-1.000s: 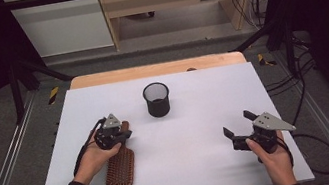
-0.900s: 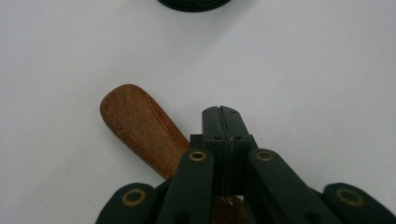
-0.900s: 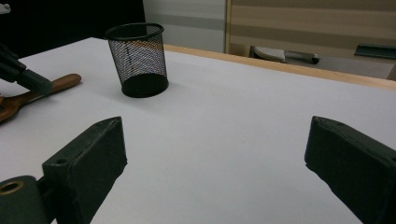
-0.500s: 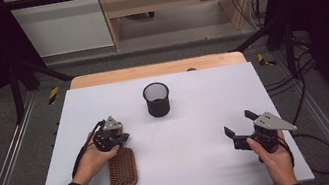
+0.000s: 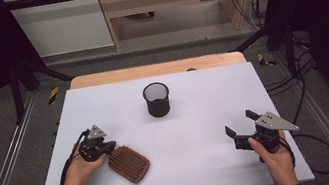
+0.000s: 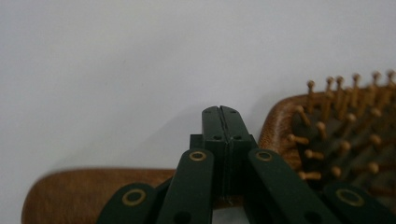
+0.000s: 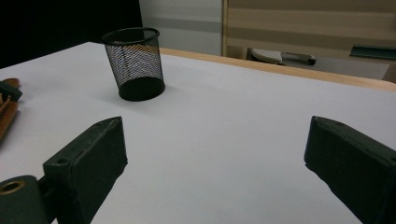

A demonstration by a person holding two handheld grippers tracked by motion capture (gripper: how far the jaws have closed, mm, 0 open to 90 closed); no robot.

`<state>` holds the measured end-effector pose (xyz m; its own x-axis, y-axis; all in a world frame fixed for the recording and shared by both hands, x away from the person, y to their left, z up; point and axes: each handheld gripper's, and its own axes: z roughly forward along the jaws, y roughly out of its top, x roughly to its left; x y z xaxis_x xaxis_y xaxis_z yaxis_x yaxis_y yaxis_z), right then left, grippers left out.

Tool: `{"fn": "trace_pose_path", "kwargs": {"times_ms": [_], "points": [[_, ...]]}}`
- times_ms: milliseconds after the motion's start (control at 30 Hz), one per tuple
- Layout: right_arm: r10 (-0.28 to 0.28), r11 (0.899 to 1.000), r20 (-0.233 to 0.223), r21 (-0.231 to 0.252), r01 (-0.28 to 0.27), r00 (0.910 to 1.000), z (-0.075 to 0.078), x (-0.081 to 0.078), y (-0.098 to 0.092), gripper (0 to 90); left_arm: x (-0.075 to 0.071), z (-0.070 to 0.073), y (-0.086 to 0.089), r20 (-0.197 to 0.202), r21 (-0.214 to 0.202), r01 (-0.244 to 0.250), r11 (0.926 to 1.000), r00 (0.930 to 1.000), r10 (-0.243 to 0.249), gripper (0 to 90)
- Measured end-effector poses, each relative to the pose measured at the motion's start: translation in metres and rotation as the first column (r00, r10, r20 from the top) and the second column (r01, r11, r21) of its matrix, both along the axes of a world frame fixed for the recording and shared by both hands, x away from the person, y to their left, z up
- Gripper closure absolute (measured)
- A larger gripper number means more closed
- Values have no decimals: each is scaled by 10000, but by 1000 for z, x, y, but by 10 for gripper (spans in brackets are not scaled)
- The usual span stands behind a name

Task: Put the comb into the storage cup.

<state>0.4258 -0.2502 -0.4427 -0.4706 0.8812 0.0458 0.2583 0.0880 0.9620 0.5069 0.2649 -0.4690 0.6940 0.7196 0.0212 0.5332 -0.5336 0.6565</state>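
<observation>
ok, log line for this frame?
left claw: shut on brush handle | right claw: open, empty | brush: flat on table, bristles up | cup: upright, untouched

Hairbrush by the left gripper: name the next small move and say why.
Probably lift the hairbrush a little off the table. The left gripper appears shut on its handle, the brush lies flat with bristles up, and the mesh cup stands upright and empty farther back, a likely place for it.
</observation>
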Motion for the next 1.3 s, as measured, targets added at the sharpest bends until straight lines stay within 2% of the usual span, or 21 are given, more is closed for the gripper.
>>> {"fn": "trace_pose_path", "kwargs": {"times_ms": [300,467,567,867,1067,1300], "points": [[62,9999,-35,-114,-62,10000,-1,2,1,57,-22,-4,23,117,-526,-575,9970,9982,582,900],[17,9999,-19,-148,-17,10000,-1,1,1,58,-33,-3,33,103,-436,-780,9960,9969,785,900],[-12,9999,-26,-148,12,10000,-1,1,1,58,-39,-1,36,135,-809,-846,9931,9962,860,900],[16,9998,-72,-213,-18,10000,-1,1,1,59,-49,-1,34,180,-452,-791,9958,9966,800,900],[10,9997,-74,-254,-12,10000,-1,1,1,58,-66,2,27,412,-363,-718,9968,9965,733,900],[64,9996,-94,-288,-67,9999,-1,1,2,58,-80,-1,17,170,-54,-578,9983,9982,579,900]]}}
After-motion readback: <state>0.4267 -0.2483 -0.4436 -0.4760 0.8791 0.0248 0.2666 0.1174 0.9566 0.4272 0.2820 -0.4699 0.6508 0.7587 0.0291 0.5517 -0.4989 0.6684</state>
